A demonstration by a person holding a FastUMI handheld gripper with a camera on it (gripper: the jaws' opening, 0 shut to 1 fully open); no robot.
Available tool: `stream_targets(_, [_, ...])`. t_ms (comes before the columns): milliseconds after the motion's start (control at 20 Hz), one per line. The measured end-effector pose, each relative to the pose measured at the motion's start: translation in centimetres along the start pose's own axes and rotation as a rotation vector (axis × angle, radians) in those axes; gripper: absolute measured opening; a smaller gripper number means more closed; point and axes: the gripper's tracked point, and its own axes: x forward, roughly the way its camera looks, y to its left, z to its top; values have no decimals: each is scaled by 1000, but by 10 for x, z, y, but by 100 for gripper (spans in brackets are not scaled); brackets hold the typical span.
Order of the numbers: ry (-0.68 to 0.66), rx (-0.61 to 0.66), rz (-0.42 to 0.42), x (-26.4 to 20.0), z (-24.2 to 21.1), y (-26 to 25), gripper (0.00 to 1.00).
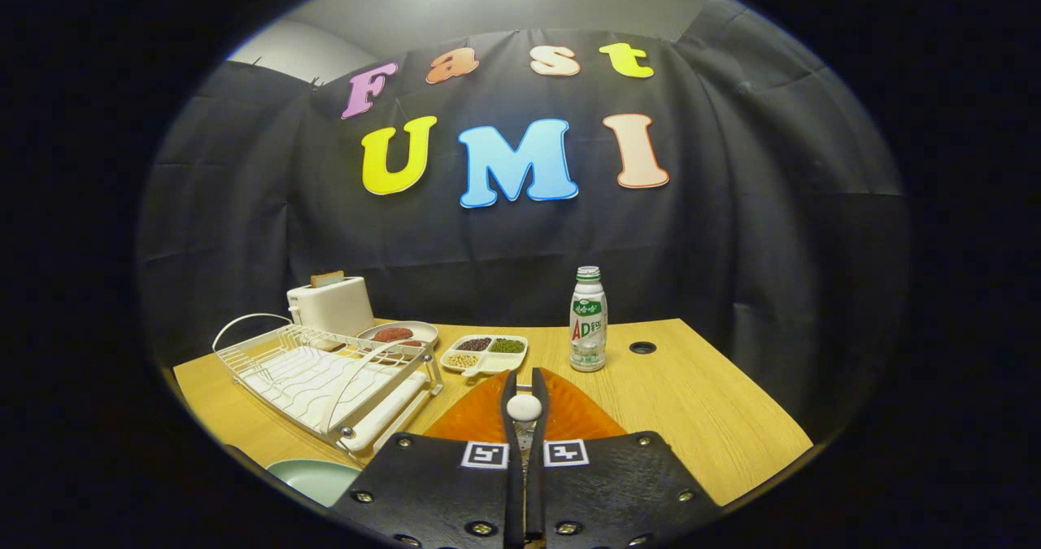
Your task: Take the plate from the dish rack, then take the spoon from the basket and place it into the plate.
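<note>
Both gripper (524,386) fingers clamp the spoon (524,407), handle pointing back.

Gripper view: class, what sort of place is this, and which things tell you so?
Probably a staged kitchen tabletop in a recording booth: a white dish rack, a toaster and a divided snack dish sit on a wooden table against black cloth. The gripper pinches a white spoon.

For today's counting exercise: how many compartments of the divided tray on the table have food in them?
3. The tray sits beyond the gripper, whose fingers are shut on a white spoon: dark beans rear left, green beans rear right, pale beans front left. The front right section looks empty.
</note>
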Motion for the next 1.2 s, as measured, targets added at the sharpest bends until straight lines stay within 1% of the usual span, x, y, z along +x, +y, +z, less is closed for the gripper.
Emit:
stream_targets(200, [26,15,-6,-2,13,0,2])
stream_targets(400, [33,36,8,-14,39,5,1])
stream_targets(600, [36,43,25,-39,70,12,2])
stream_targets(750, [41,5,17,-60,87,12,2])
stream_targets(850, [38,21,20,-72,98,17,2])
stream_targets(1100, [52,50,29,-94,113,23,2])
stream_targets(1200, [64,29,44,-101,112,29,1])
